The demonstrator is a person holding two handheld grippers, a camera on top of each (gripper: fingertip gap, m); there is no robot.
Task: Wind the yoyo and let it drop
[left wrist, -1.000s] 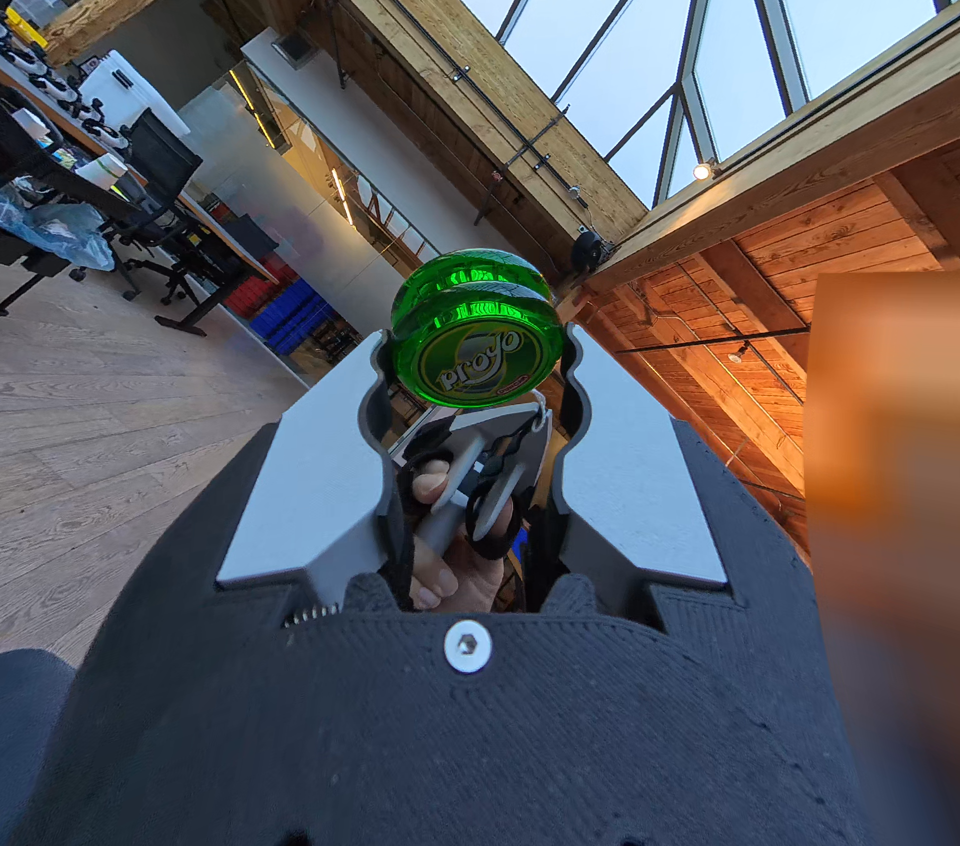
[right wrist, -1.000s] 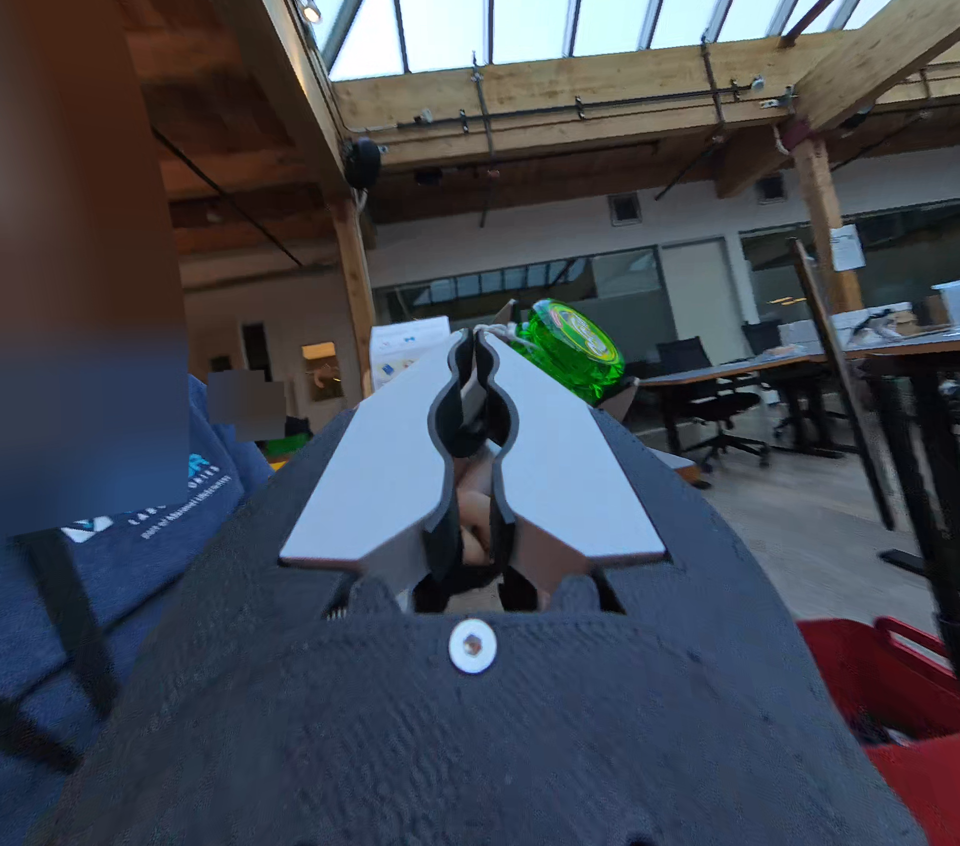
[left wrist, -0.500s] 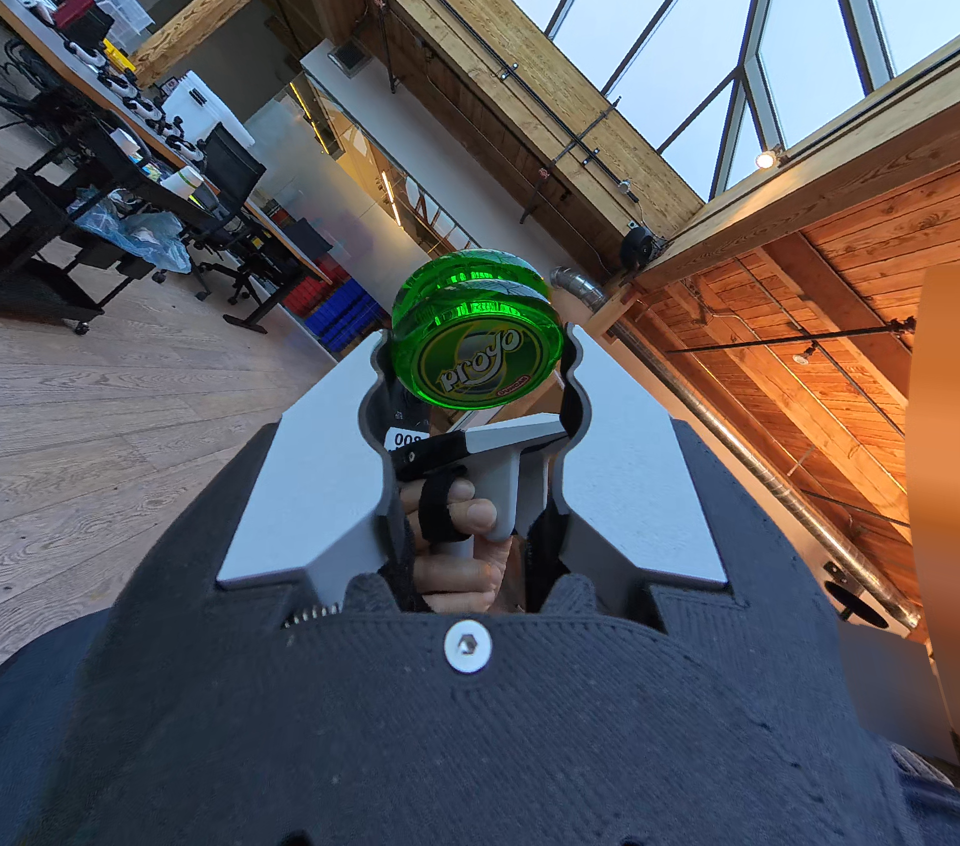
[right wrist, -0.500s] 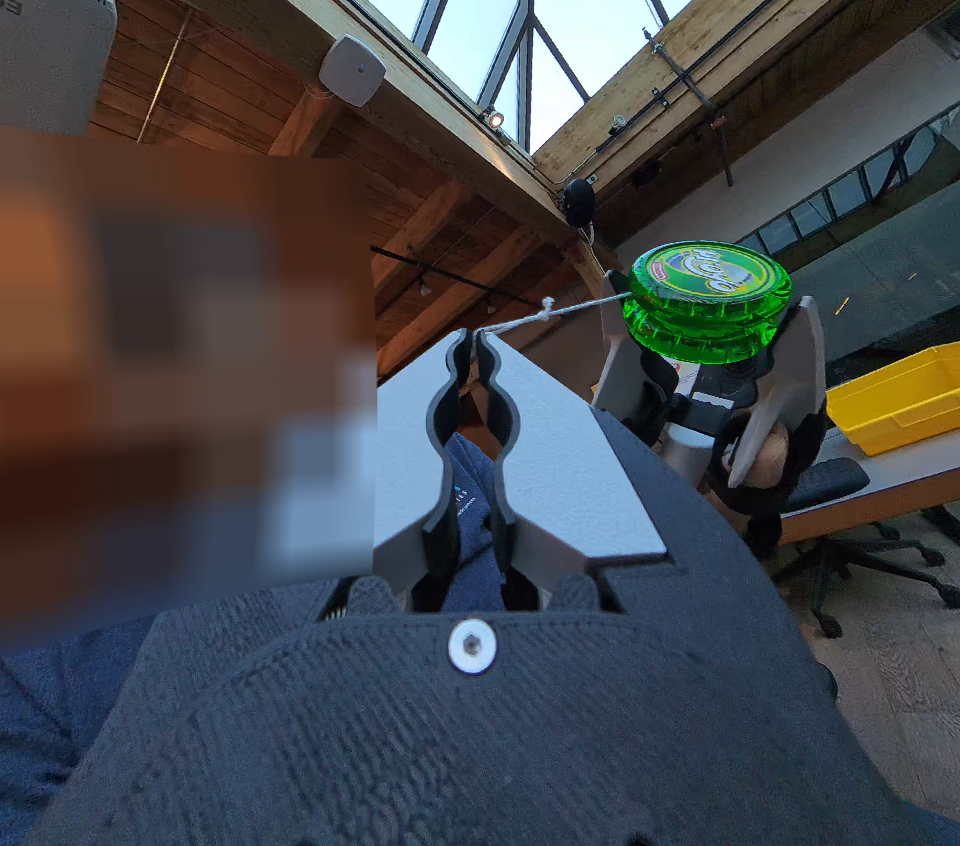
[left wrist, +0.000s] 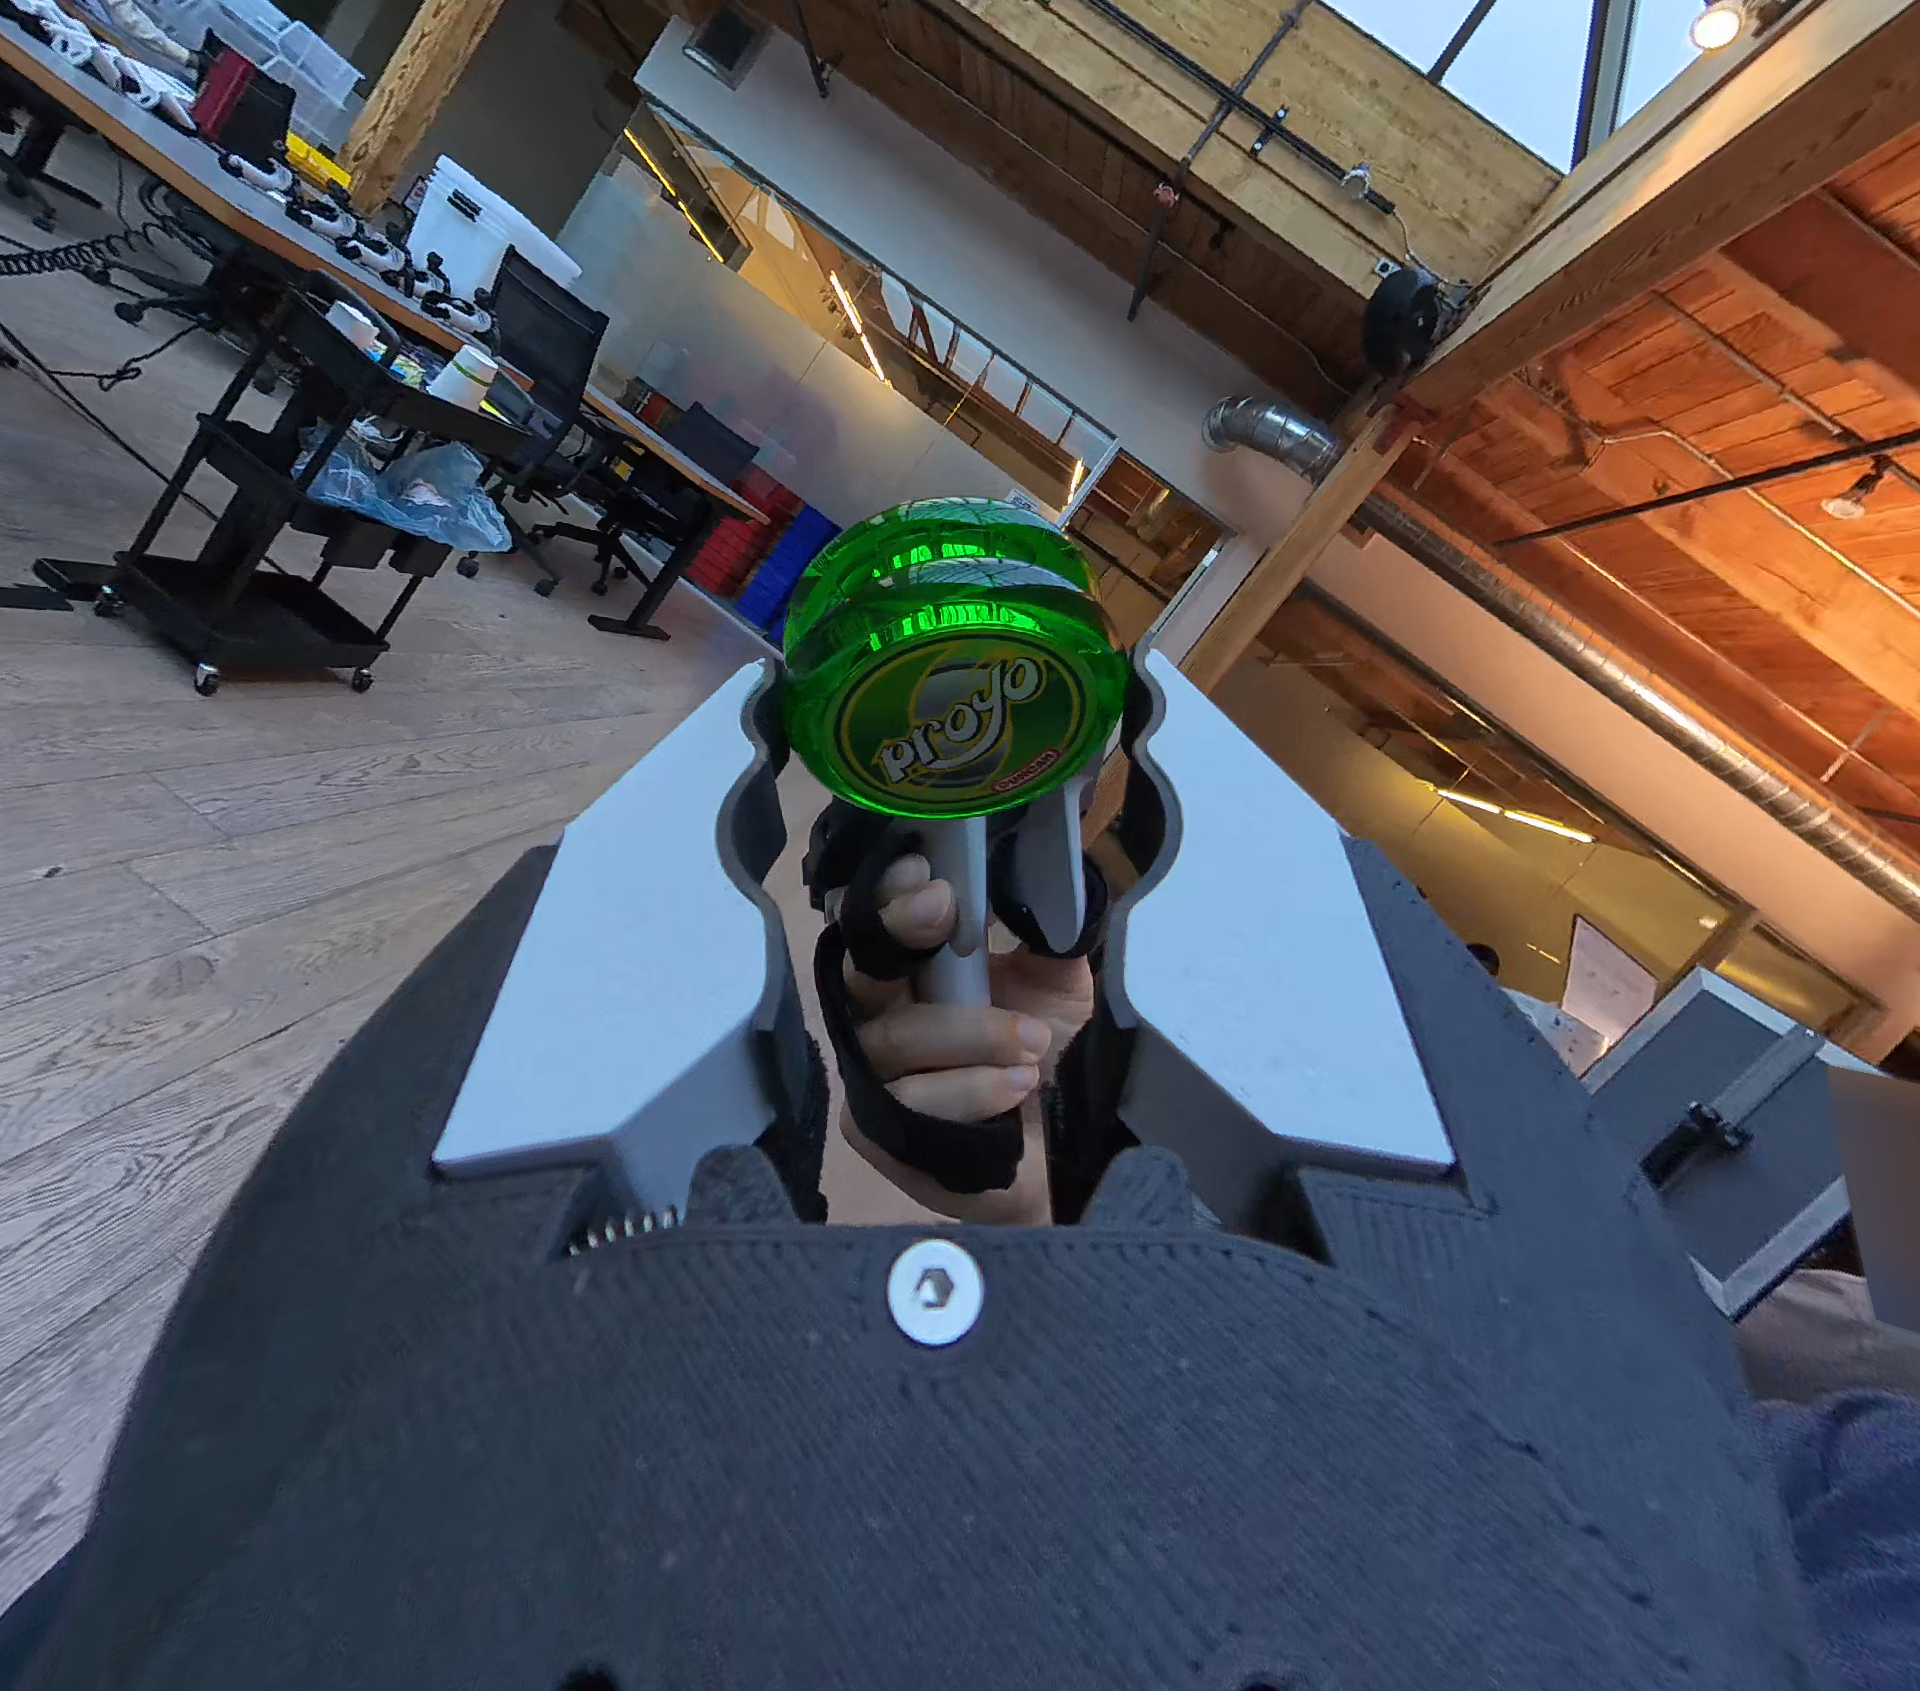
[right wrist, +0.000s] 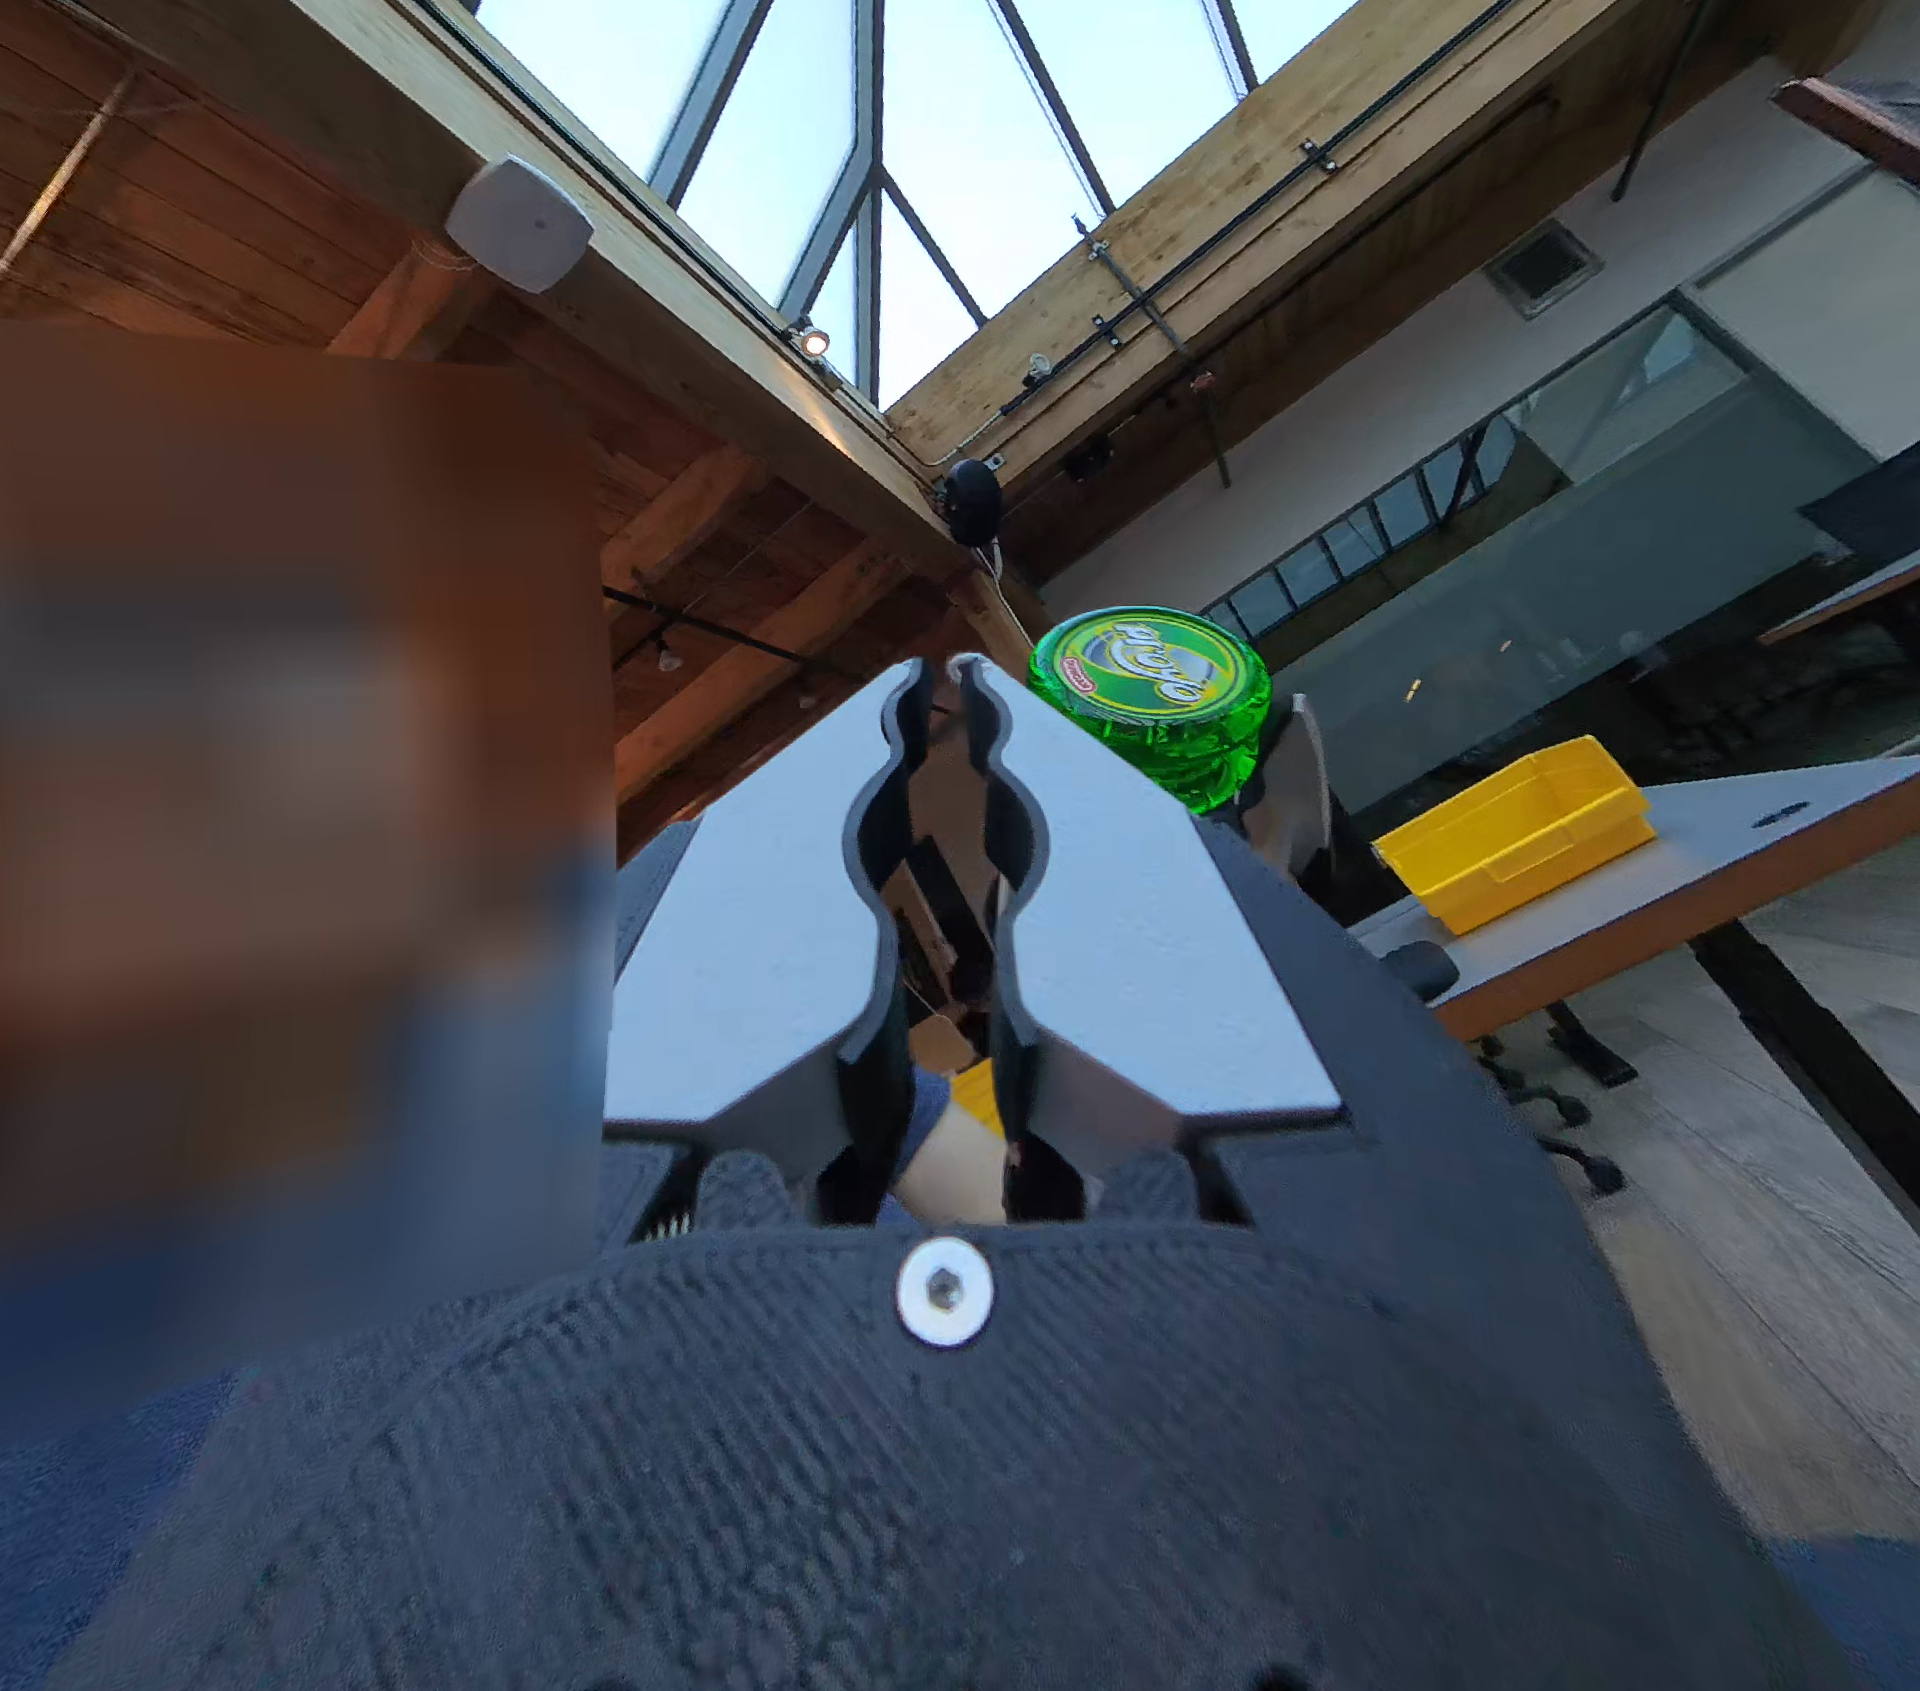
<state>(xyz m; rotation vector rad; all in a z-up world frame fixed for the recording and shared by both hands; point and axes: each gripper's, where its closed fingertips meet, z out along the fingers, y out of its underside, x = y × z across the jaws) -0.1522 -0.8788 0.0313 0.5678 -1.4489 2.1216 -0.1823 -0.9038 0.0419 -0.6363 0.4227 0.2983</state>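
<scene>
Plainly, in the left wrist view the left gripper [left wrist: 951, 685] clamps the green yoyo [left wrist: 954, 685] by its rims at the fingertips, above a wood floor [left wrist: 260, 862] and desks [left wrist: 260, 228]. To wind well, I judge, hold it steady and feed string evenly into the groove.

From the right wrist view, the right gripper [right wrist: 943, 670] is closed, apparently pinching string [right wrist: 956, 662]; yoyo [right wrist: 1153, 706] just beside, skylight [right wrist: 873, 31] overhead.

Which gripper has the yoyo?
The left gripper: its fingers clamp the green yoyo at the rim. The right gripper is pinched nearly shut beside it, holding no yoyo.
</scene>
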